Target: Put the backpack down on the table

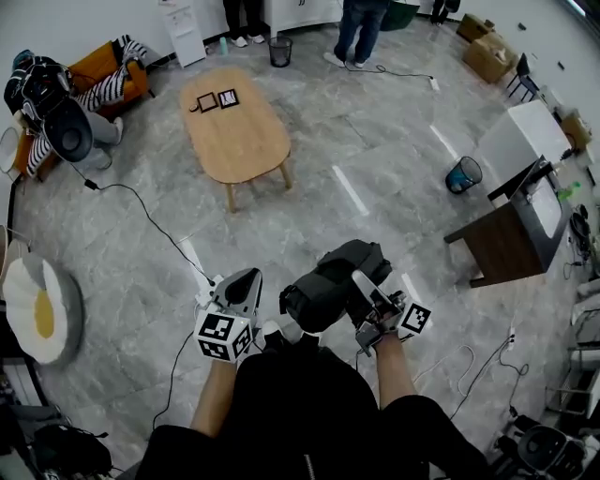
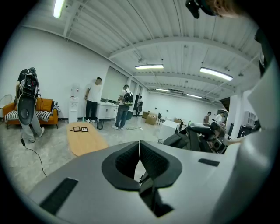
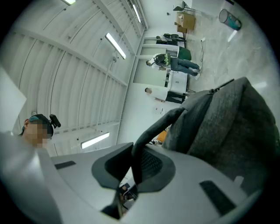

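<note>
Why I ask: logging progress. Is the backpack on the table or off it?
Off it. The right tool is shut on the strap of the backpack, which hangs above the floor, apart from the wooden table.

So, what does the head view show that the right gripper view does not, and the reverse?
Only the head view shows the oval wooden table ahead, the left hand-held gripper, and that the backpack is held in front of the person, apart from that table. Only the right gripper view shows the jaws of the right hand-held gripper shut on the backpack's dark strap, and the ceiling lights. Both views show the grey backpack and people standing at the far side of the room.
</note>
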Action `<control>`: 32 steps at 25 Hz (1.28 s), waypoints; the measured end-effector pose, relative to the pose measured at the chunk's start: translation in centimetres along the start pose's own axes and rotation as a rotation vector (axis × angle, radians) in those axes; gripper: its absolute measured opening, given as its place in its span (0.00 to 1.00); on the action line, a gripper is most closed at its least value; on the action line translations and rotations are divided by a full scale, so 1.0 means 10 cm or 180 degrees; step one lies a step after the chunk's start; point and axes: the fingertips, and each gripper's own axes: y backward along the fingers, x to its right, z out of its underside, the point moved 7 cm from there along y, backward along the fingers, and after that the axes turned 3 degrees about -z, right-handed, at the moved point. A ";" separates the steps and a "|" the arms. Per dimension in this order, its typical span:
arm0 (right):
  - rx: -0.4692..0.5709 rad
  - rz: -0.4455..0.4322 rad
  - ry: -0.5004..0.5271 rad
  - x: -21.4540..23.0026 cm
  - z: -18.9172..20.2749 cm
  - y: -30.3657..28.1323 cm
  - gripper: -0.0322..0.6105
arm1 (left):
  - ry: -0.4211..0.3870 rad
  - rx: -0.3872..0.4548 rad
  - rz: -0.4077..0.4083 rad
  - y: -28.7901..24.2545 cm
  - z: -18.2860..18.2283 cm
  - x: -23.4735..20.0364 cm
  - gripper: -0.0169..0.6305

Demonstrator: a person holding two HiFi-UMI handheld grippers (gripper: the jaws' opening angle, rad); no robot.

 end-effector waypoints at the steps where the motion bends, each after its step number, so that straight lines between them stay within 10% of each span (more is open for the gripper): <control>1: -0.0012 0.0004 -0.0006 0.00 0.00 0.01 0.11 | -0.0001 -0.0005 -0.0004 -0.01 -0.01 0.02 0.05; 32: -0.0327 -0.0157 -0.0093 0.13 -0.14 0.08 0.11 | 0.0012 0.0094 -0.0307 0.02 0.02 0.23 0.05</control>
